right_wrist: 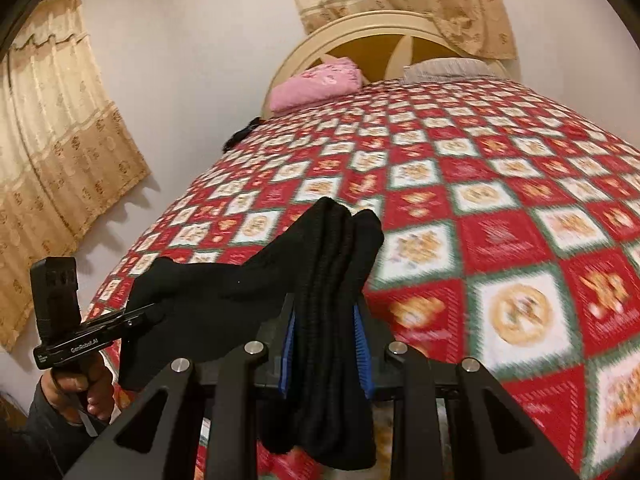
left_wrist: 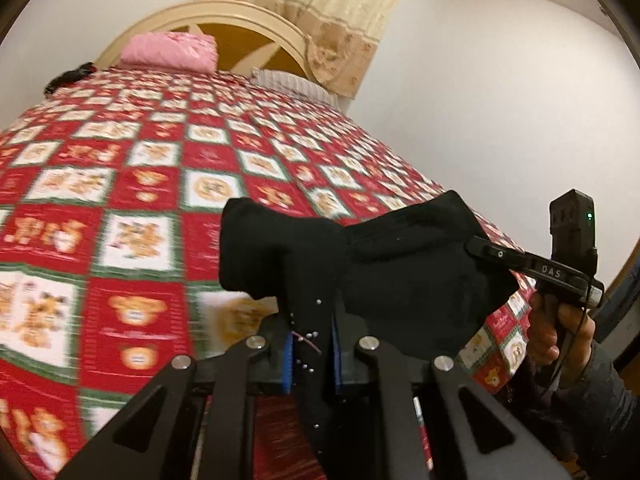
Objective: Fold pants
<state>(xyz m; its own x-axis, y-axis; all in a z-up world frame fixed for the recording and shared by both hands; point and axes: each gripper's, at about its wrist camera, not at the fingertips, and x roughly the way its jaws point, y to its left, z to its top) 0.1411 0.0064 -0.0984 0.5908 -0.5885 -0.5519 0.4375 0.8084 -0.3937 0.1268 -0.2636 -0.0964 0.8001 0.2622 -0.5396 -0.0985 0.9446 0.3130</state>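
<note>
The black pants (left_wrist: 384, 264) hang in the air between both grippers, above the near edge of the bed. My left gripper (left_wrist: 312, 320) is shut on one bunched end of the cloth. My right gripper (right_wrist: 326, 316) is shut on the other end, a thick ribbed bundle (right_wrist: 336, 280) that droops below the fingers. In the left wrist view the right gripper (left_wrist: 480, 246) shows at the right, biting into the pants. In the right wrist view the left gripper (right_wrist: 140, 314) shows at the left, clamped on the cloth.
The bed carries a red, white and green bear-pattern quilt (left_wrist: 160, 184). A pink folded blanket (left_wrist: 170, 52) and a striped pillow (left_wrist: 292, 84) lie by the cream headboard (right_wrist: 384, 28). A dark item (left_wrist: 66, 76) lies at the far left edge. Beige curtains (right_wrist: 52, 128) hang on the walls.
</note>
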